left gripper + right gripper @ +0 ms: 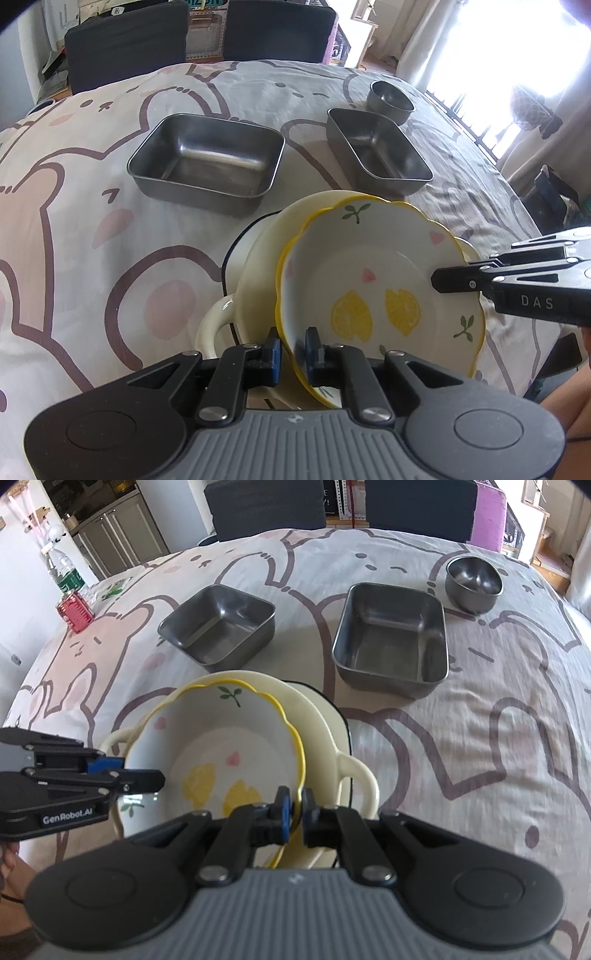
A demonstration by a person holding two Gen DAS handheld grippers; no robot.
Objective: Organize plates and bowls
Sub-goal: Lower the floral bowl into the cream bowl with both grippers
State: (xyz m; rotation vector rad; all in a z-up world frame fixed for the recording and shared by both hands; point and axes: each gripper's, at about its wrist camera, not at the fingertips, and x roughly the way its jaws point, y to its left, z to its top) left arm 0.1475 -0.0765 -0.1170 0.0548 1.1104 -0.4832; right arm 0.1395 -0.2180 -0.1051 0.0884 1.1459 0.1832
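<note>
Lemon plate between both hand-held grippers' pads.

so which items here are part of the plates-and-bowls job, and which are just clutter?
Job:
- lemon plate, gripped by left gripper and right gripper
- cream plate
- handled cream dish
- two steel trays
- steel bowl

Clutter:
- bottle
- red box

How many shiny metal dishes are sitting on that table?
3. A square tin sits left of centre, a larger tin to its right, and a small round bowl beyond that at the far right. Nothing seems hidden behind the stacked cream dishes.
</note>
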